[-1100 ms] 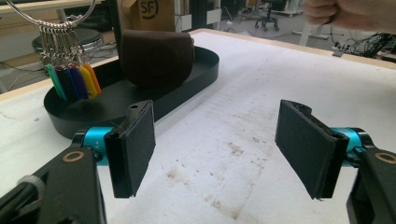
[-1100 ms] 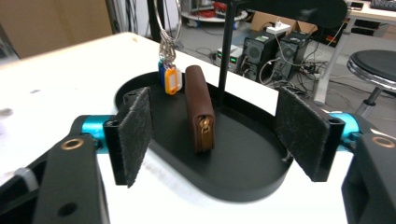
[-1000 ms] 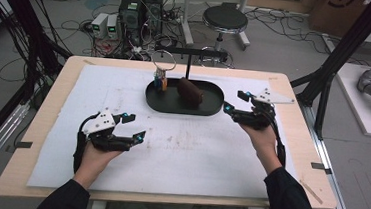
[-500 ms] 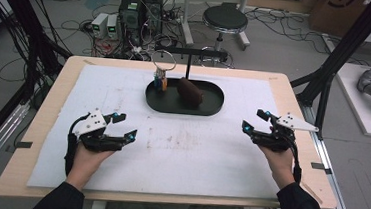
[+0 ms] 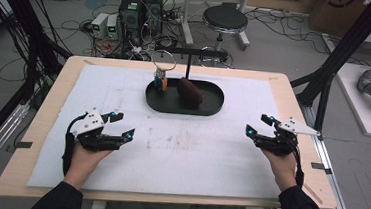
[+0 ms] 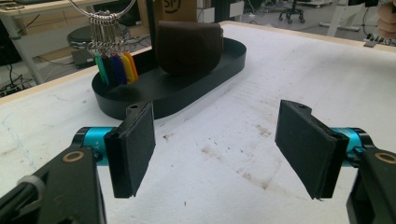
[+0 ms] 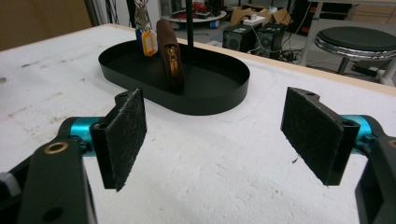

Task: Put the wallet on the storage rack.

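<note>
While the black oval tray (image 5: pixel 183 107) sits just above the middle of the high view, a brown pouch (image 5: pixel 190 91) stands inside it, with a ring of coloured key tags (image 5: pixel 161 80) hanging at its left from a black stand (image 5: pixel 189 59). The tray rests on the white-covered counter (image 5: pixel 179 154). The left gripper (image 5: pixel 120 124) lies at lower left, jaws wide apart and holding nothing; the right gripper (image 5: pixel 259 125) at right is likewise spread and empty. Both are well apart from the tray.
</note>
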A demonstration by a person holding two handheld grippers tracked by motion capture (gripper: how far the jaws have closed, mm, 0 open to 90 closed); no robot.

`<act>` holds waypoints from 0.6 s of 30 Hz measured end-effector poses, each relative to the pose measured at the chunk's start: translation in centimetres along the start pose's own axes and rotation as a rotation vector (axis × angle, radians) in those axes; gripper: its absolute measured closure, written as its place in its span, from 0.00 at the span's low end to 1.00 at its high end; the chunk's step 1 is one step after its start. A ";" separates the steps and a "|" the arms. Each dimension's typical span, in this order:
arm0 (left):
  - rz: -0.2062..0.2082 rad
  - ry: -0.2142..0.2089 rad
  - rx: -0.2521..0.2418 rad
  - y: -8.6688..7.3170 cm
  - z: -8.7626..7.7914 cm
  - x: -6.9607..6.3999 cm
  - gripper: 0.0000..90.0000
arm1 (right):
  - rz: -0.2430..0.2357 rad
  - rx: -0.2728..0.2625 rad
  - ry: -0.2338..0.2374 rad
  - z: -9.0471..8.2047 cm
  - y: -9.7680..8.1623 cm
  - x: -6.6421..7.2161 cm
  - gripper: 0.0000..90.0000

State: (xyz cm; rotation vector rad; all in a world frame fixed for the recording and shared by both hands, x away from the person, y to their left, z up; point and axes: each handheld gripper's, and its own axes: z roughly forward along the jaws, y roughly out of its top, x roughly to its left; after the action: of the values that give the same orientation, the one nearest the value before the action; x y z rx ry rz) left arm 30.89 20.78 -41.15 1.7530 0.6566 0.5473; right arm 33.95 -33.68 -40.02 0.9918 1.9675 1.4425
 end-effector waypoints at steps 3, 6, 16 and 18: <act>0.003 -0.003 0.003 0.0 0.2 0.0 0.32 | -0.011 0.015 -0.004 0.0 -0.2 0.0 0.25; 0.002 -0.004 0.001 0.1 0.4 0.0 0.32 | -0.019 0.032 -0.010 0.0 -0.4 -0.2 0.25; 0.002 -0.003 0.010 0.0 0.6 0.1 0.32 | 0.004 0.039 -0.033 -0.4 -0.7 -1.1 0.25; 0.002 -0.003 0.009 0.0 0.6 0.1 0.32 | 0.009 0.041 -0.032 -0.4 -0.7 -1.2 0.25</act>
State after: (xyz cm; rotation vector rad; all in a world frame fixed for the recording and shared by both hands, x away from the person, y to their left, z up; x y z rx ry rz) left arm 31.35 20.42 -41.29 1.7624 0.6564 0.5439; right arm 34.26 -34.98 -40.59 1.0363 1.9797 1.3871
